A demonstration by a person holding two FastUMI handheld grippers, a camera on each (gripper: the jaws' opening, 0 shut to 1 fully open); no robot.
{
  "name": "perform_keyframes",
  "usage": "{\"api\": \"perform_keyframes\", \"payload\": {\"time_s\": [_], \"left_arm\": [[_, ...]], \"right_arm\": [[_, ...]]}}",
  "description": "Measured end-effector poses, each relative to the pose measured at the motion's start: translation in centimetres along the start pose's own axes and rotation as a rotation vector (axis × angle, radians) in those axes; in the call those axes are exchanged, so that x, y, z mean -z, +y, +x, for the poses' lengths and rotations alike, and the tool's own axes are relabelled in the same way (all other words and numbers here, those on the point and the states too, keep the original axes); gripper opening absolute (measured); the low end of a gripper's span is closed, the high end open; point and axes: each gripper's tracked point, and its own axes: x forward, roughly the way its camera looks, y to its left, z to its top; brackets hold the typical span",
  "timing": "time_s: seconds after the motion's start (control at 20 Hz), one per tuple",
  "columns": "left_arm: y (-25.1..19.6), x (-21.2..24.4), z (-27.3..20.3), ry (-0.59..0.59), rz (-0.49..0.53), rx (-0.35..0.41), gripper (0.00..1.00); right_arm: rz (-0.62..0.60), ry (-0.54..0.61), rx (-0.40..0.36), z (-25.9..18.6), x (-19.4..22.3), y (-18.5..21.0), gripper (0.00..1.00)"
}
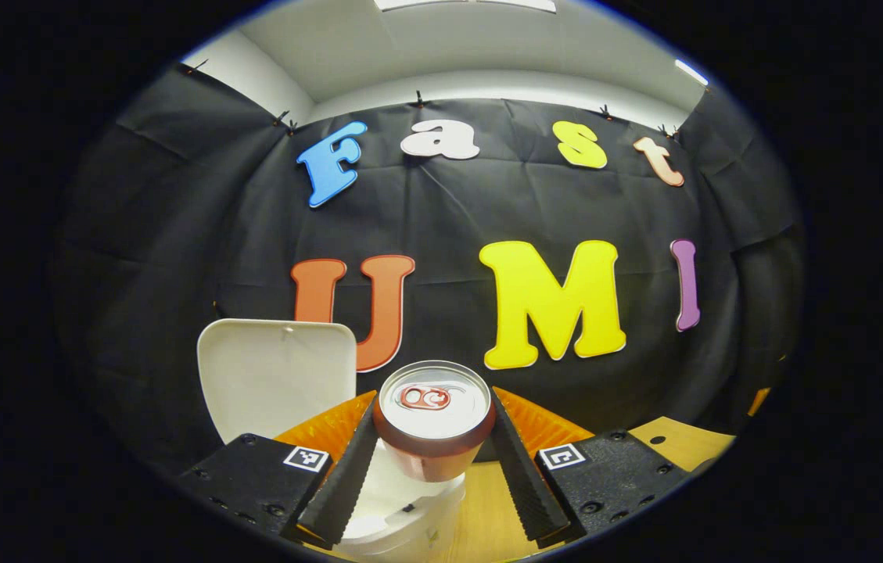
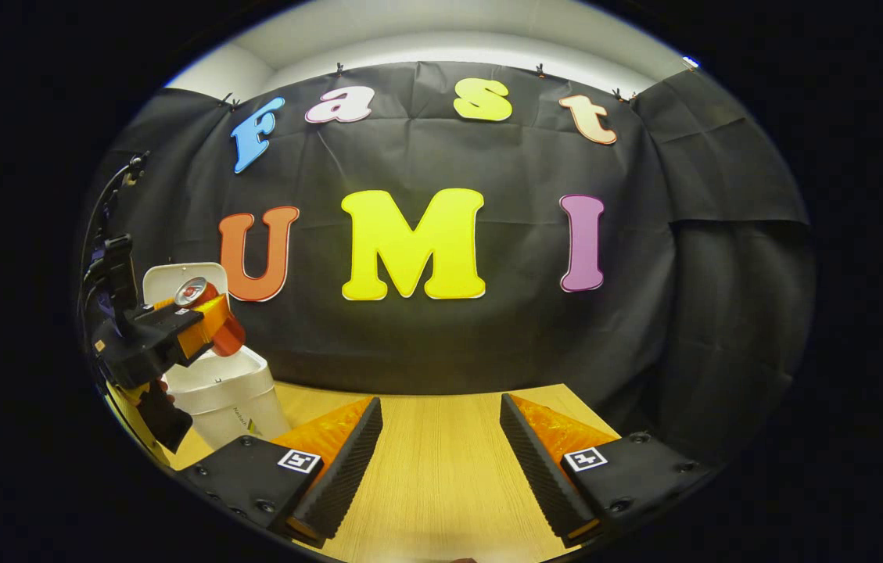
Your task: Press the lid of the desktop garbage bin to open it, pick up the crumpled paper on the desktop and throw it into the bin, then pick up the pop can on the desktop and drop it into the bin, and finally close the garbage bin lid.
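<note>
Between my left gripper fingers I'm clamping the pop can, holding it over the open bin; right gripper is idling released above the bench. Risk: off-centre drop clipping the rim or upright lid.

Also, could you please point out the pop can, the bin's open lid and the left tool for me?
Pop can [image 1: 433,403]: left gripper view, on its silver top.
Bin lid [image 1: 277,375]: left gripper view, on its raised inner face.
Left tool [image 2: 210,324]: right gripper view, at its fingertips around the can.

surface: wooden table | on it: white garbage bin (lid raised), far left
</note>
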Motion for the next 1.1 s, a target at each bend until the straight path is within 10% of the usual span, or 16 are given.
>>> {"api": "perform_keyframes", "payload": {"time_s": [0.45, 1.1], "left_arm": [[5.3, 1.7, 0.4, 0.047, 0.039, -0.143, 0.82], [4.6, 0.2, 1.9, 0.088, -0.006, -0.052, 0.91]], "right_arm": [[-0.003, 0.017, -0.019, 0.3, 0.4, 0.6, 0.96], [0.001, 0.024, -0.016, 0.4, 0.6, -0.3, 0.96]]}}
